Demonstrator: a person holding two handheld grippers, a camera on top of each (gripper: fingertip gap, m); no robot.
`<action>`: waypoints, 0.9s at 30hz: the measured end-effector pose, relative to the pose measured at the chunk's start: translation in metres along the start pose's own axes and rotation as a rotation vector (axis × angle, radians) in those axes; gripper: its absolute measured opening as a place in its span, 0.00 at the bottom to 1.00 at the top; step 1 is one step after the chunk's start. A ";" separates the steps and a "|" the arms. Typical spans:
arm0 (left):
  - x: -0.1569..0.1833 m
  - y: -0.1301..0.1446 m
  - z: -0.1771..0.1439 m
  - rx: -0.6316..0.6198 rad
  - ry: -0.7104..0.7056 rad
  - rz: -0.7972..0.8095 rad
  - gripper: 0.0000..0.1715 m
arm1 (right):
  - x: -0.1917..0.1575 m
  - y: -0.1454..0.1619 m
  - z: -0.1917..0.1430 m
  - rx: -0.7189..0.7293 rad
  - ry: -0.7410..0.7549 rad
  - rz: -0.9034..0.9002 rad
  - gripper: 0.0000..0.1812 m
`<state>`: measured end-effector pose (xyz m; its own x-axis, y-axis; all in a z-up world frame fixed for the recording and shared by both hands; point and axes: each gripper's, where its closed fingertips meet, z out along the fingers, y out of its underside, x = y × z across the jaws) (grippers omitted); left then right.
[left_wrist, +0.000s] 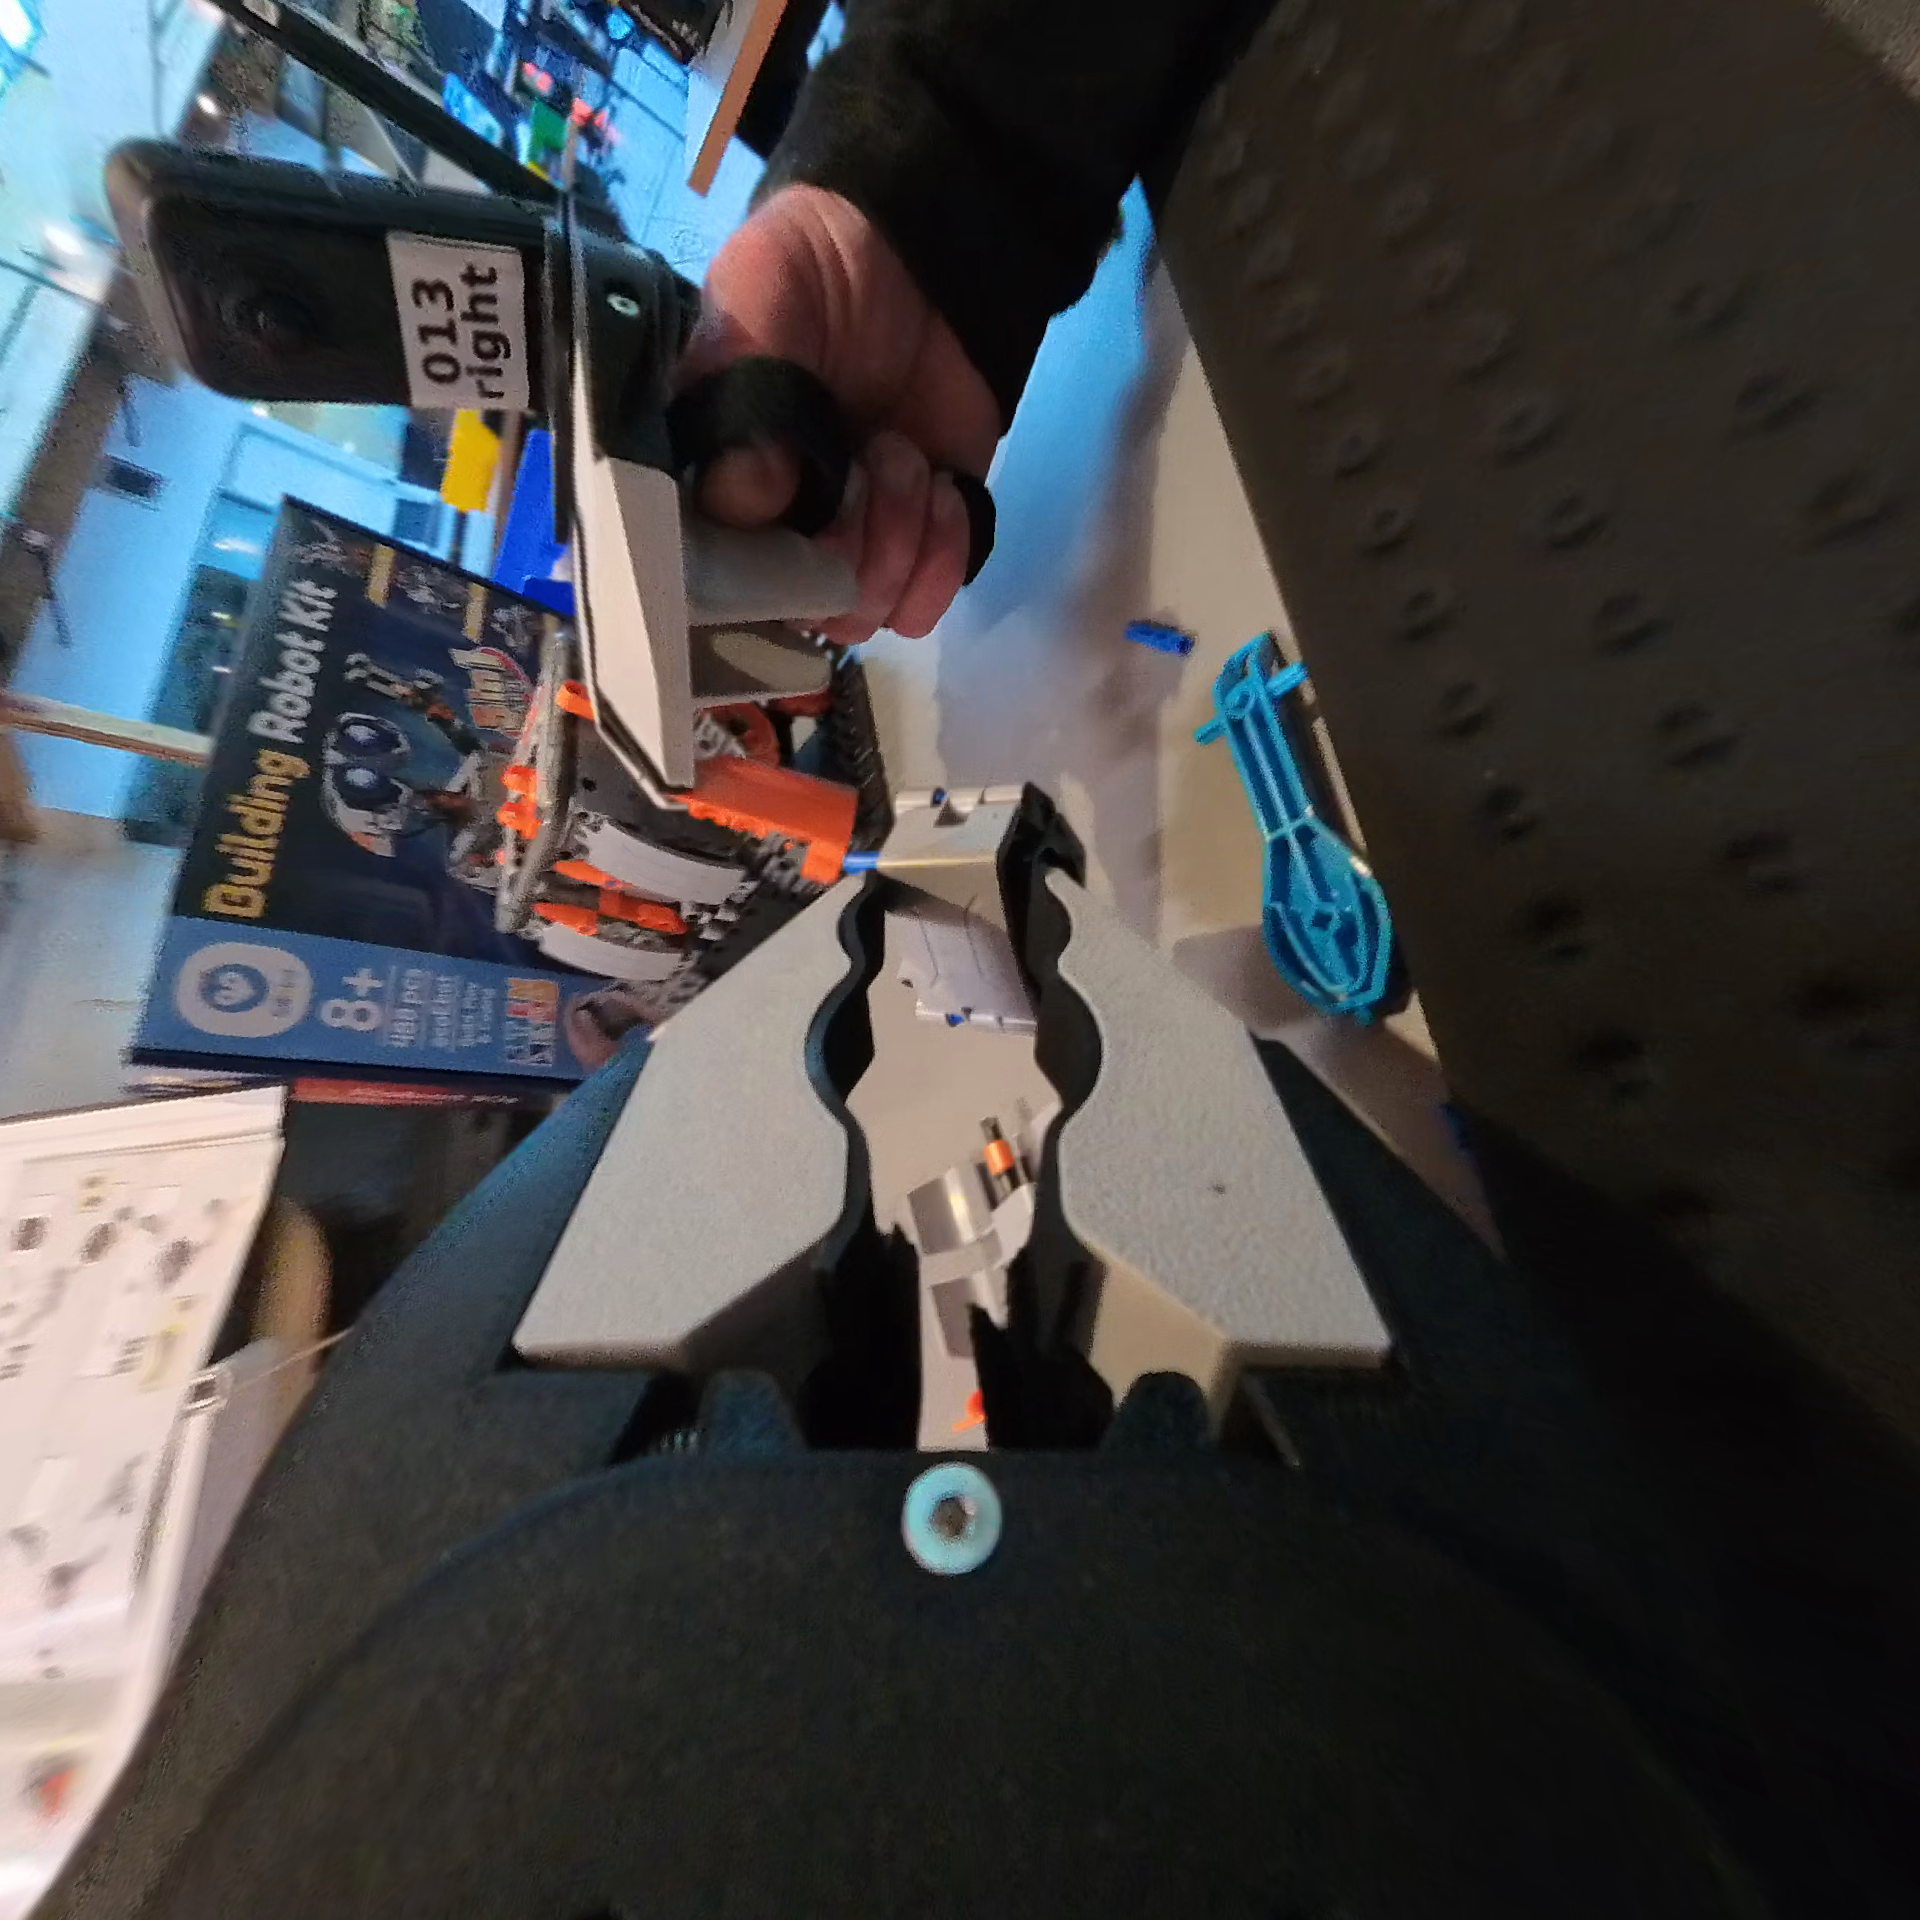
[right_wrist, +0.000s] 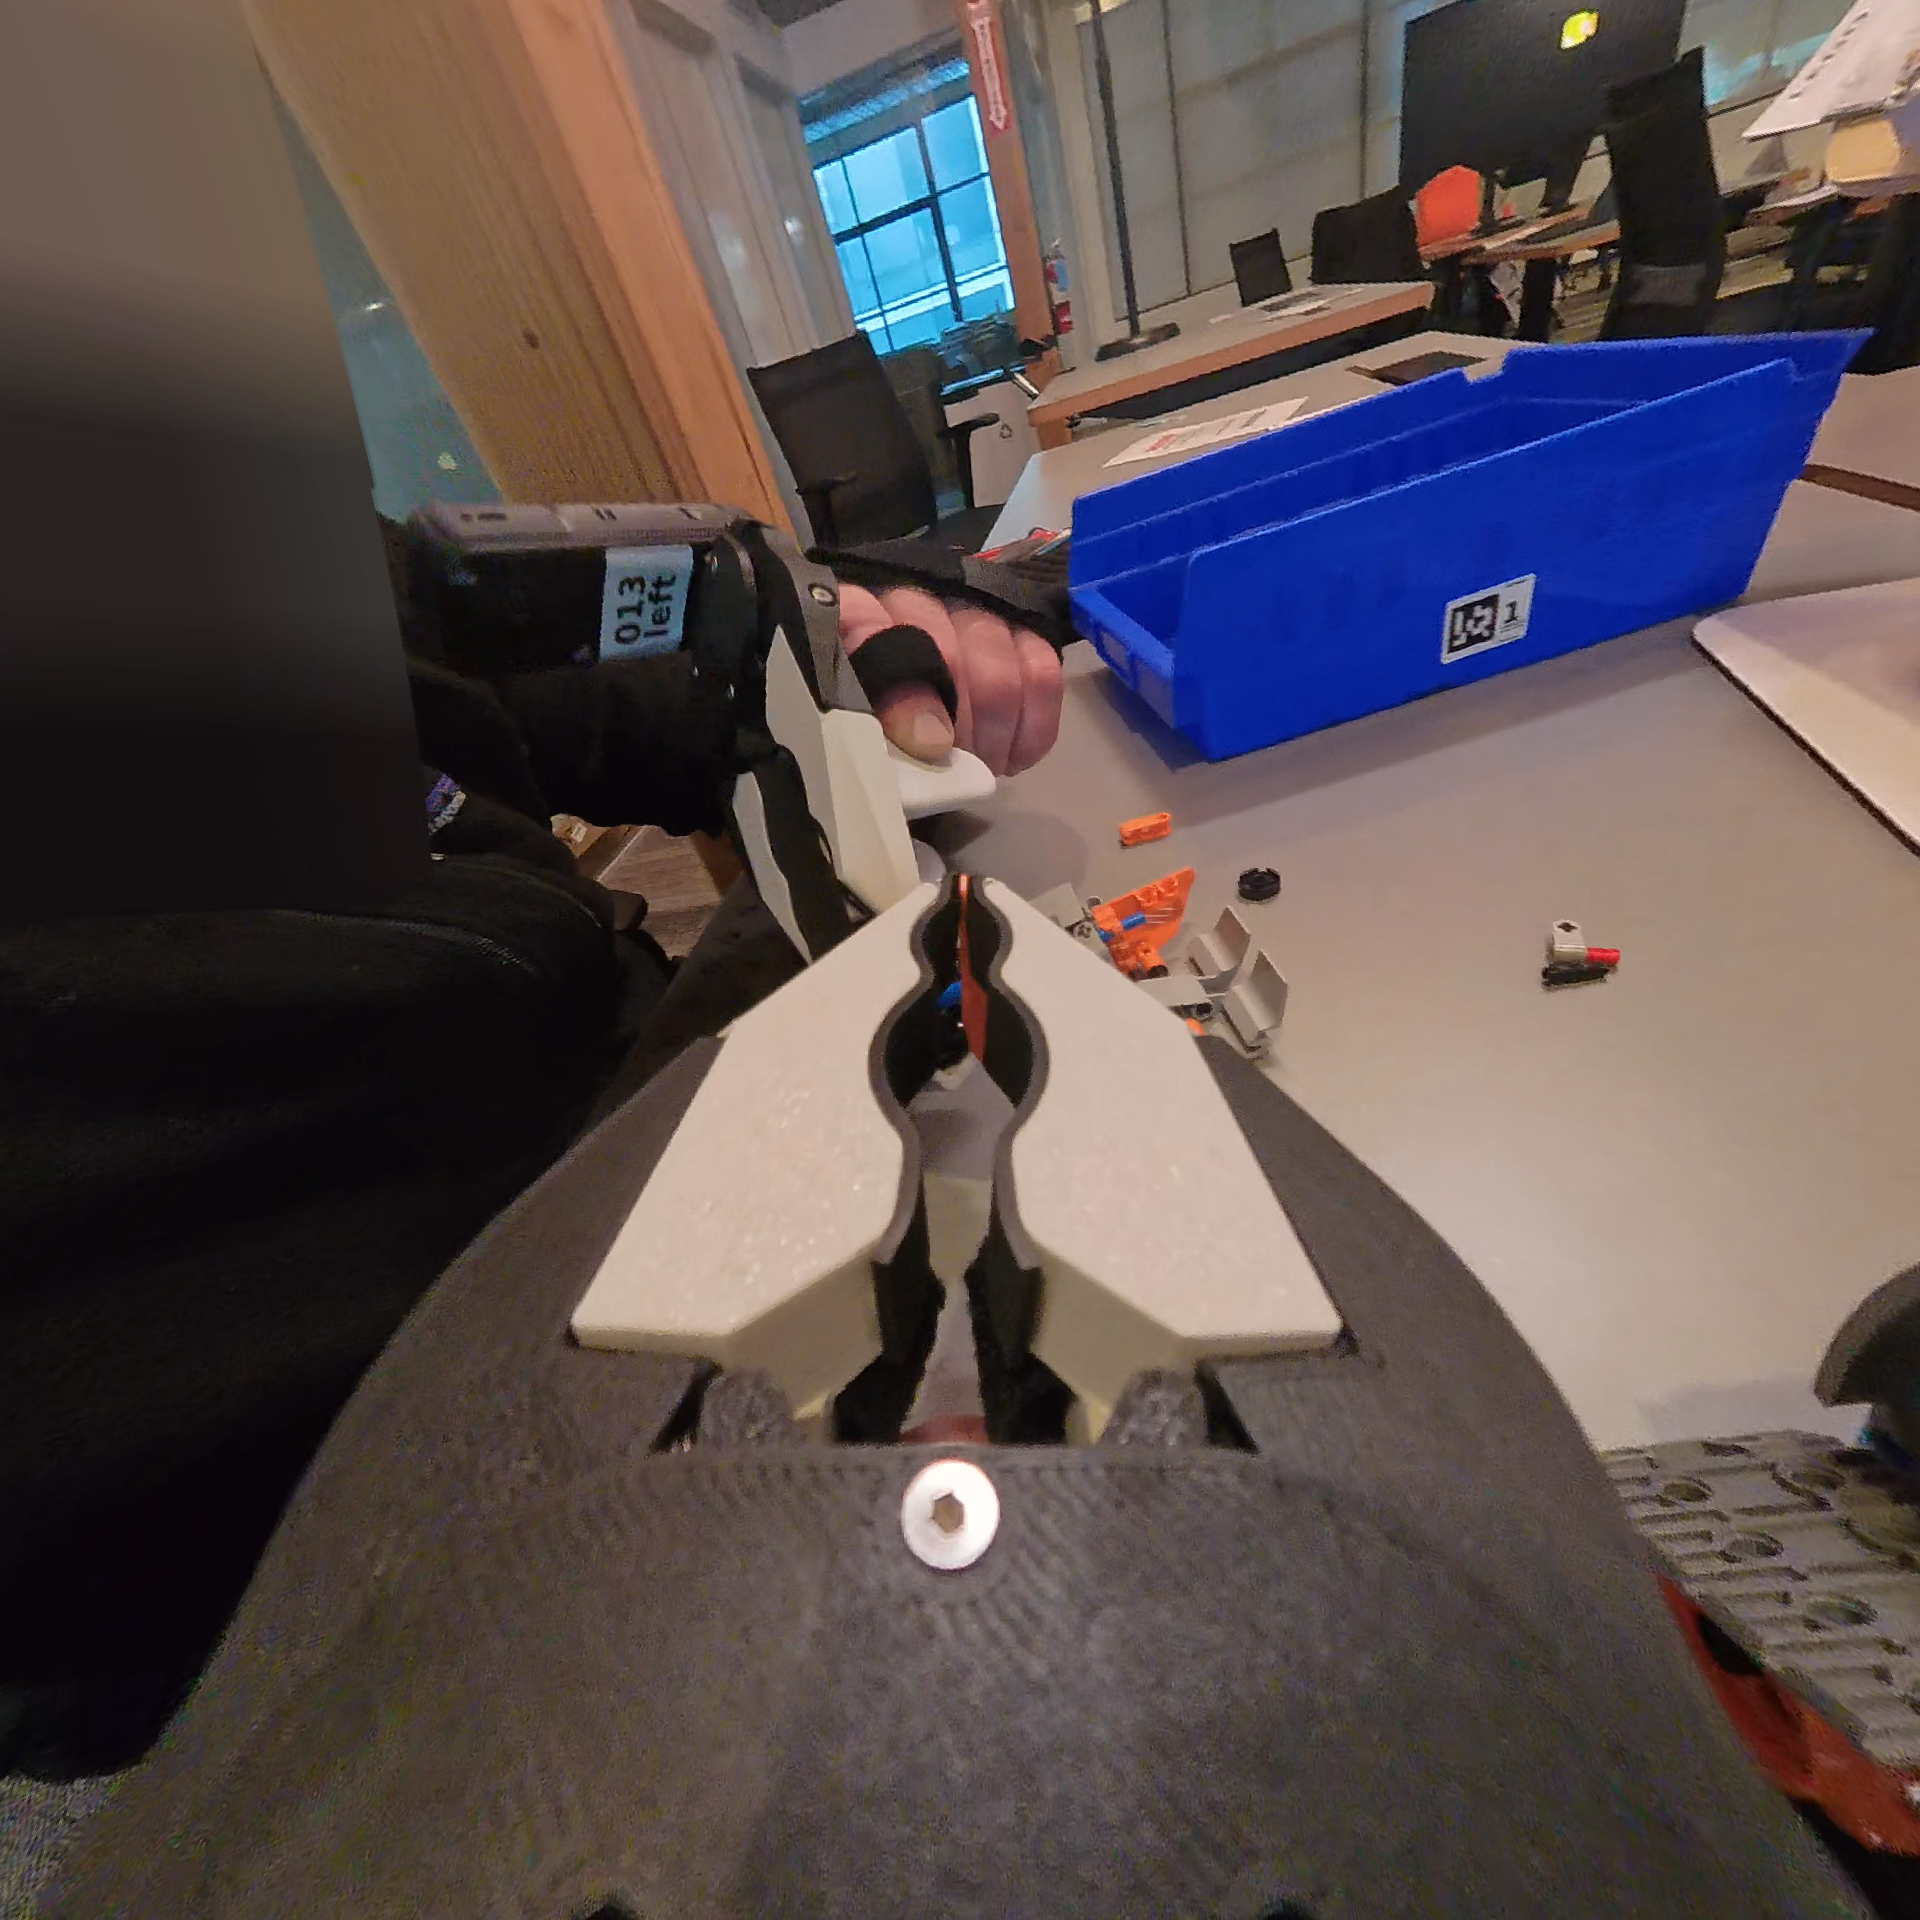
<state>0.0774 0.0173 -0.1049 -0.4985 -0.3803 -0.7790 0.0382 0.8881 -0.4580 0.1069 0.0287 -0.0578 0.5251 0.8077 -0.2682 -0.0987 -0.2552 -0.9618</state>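
**A:** How much room is there on the table (right_wrist: 1507, 1039)?

**B:** The grey top lies open to the right. A blue bin (right_wrist: 1455, 561) stands far back, and a pale board (right_wrist: 1829, 686) cuts in at the right edge. Loose parts sit well apart: a black disc (right_wrist: 1258, 884), a small orange piece (right_wrist: 1145, 827) and a little grey piece with a red tip (right_wrist: 1579, 954). The near edge runs close to the person's dark sleeve.

**A:** And the left side?

**B:** Tighter. A box with a robot picture (left_wrist: 353, 831) stands behind the orange and grey model (left_wrist: 665, 831), and a blue plastic tool (left_wrist: 1320, 883) lies by a dark chair back. A sheet of instructions (left_wrist: 94, 1351) hangs at the left border.

**A:** The right gripper (right_wrist: 964, 891)?

**B:** Its tips are pinched nearly together on a thin orange strip (right_wrist: 971, 987) of the model. More orange and grey parts (right_wrist: 1164, 935) lie just beyond.

**A:** The left gripper (left_wrist: 940, 883)?

**B:** Parted a narrow way. A grey block (left_wrist: 951, 836) sits at its tips, but I cannot tell whether it is clamped. Another grey piece (left_wrist: 971, 982) shows through the gap.
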 end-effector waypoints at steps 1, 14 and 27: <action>-0.001 0.002 0.001 -0.023 -0.029 0.042 0.14 | -0.003 -0.001 0.000 0.008 -0.021 -0.002 0.00; 0.006 0.007 0.008 -0.154 -0.182 0.387 0.14 | -0.007 0.005 0.001 0.007 -0.096 0.058 0.00; 0.001 0.001 0.005 -0.188 -0.291 0.475 0.14 | -0.006 -0.003 -0.002 0.083 -0.157 0.154 0.00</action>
<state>0.0810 0.0167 -0.1087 -0.2047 0.0392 -0.9780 0.0320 0.9989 0.0334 0.1060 0.0240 -0.0530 0.3610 0.8372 -0.4109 -0.2397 -0.3425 -0.9084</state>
